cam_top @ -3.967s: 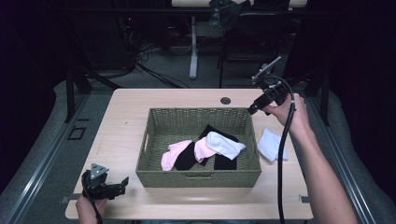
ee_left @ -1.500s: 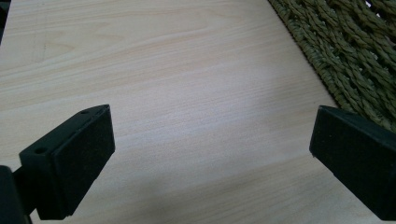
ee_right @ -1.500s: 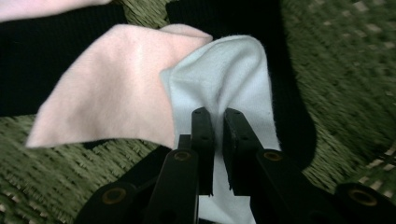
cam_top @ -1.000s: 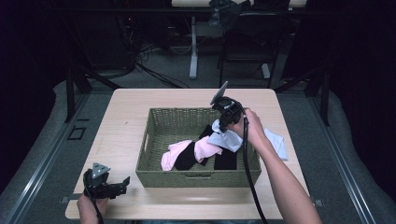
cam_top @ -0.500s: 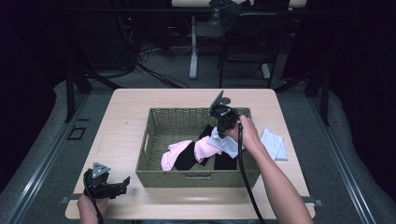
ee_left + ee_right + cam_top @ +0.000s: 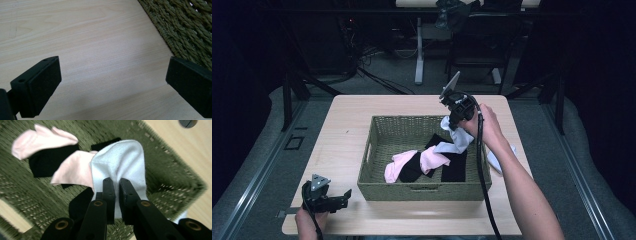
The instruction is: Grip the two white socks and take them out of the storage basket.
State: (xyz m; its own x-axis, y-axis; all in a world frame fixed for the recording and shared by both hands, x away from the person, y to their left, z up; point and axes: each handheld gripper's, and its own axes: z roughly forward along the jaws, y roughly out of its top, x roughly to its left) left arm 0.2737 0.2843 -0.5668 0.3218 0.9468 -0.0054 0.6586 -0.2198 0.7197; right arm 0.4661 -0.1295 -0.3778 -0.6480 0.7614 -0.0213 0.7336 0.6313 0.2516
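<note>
The right gripper [image 6: 453, 120] has its fingers [image 6: 109, 192] pinched tight on a white sock [image 6: 125, 160], which hangs over the right side of the woven basket [image 6: 377, 150], above the pink socks [image 6: 432, 159] and black socks [image 6: 454, 167] inside. The left gripper [image 6: 343, 197] rests on the counter [image 6: 347, 110] near the basket's front left corner, fingers [image 6: 37, 85] wide apart and holding nothing.

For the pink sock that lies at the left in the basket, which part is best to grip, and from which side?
Grip the pink sock at its free left end, coming straight down from above. That end lies on top, clear of the black socks, and the basket walls block any sideways approach. The idle open left claw is nearest.
</note>
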